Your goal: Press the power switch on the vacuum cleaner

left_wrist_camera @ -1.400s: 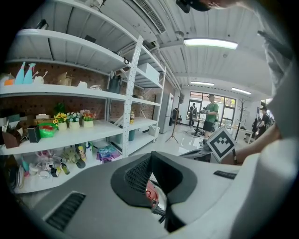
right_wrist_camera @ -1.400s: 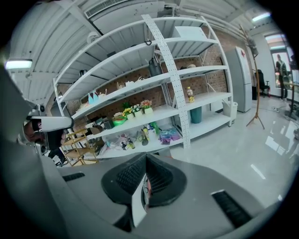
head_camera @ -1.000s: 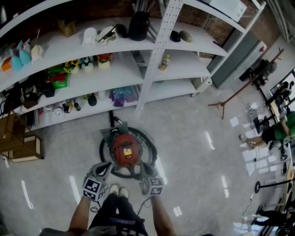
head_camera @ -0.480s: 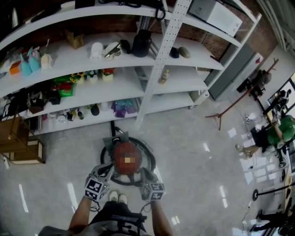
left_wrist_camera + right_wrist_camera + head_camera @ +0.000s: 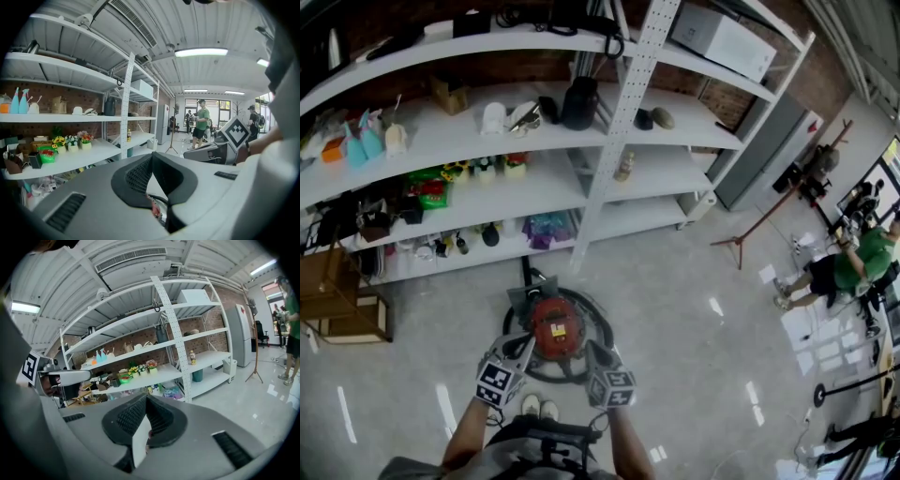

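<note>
Little has moved since the earlier frames. The head view has tipped up a touch, showing more of the white metal shelving (image 5: 628, 112). The left gripper (image 5: 520, 345) and right gripper (image 5: 592, 351) still flank the near side of the red round vacuum cleaner (image 5: 555, 326), which stands on the floor inside its coiled black hose (image 5: 598, 319). Both claws are closed together on nothing. The switch itself cannot be made out. The press seems not yet made, and only the approach looks done.
</note>
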A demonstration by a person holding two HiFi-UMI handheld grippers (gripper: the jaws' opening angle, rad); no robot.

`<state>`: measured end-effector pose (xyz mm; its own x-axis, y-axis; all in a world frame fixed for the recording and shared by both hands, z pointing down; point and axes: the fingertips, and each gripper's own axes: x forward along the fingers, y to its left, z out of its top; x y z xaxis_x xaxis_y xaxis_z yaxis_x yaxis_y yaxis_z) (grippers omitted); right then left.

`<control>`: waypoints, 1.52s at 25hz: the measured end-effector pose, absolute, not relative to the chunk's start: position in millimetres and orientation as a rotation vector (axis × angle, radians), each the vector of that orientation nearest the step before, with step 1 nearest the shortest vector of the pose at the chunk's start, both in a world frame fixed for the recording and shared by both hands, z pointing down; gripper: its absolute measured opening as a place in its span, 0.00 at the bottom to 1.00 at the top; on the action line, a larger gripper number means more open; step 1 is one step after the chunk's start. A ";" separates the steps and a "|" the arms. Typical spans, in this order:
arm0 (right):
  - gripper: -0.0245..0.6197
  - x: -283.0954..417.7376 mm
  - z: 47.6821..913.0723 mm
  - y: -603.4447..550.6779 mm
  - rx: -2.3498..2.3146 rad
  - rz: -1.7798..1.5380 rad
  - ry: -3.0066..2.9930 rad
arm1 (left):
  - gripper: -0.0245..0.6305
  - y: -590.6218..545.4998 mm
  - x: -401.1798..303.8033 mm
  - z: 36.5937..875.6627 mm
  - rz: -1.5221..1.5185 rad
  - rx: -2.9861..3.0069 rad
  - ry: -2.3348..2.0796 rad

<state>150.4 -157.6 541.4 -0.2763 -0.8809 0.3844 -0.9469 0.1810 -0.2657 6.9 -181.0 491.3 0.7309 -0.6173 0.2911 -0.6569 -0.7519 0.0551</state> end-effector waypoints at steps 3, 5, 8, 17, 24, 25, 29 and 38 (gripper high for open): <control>0.06 153.3 533.6 -156.6 1.801 0.669 -2.303 | 0.05 -180.3 12.2 483.2 0.367 2.793 -1.027; 0.06 155.6 528.8 -156.5 1.811 0.659 -2.302 | 0.05 -180.7 14.5 476.3 0.351 2.805 -1.028; 0.06 157.3 522.1 -153.8 1.829 0.641 -2.306 | 0.05 -179.0 15.1 466.6 0.331 2.825 -1.035; 0.06 159.3 495.4 -152.6 1.875 0.574 -2.344 | 0.05 -174.2 20.6 446.0 0.276 2.868 -1.046; 0.06 153.0 485.7 -149.0 1.885 0.558 -2.363 | 0.05 -172.2 18.5 429.1 0.246 2.895 -1.065; 0.06 152.3 483.2 -148.2 1.890 0.558 -2.366 | 0.05 -171.6 18.6 427.0 0.242 2.900 -1.065; 0.06 152.0 467.6 -145.5 1.898 0.510 -2.379 | 0.05 -171.7 19.3 418.8 0.226 2.921 -1.070; 0.06 160.4 426.7 -130.4 1.949 0.452 -2.441 | 0.05 -165.4 19.1 404.0 0.198 2.944 -1.097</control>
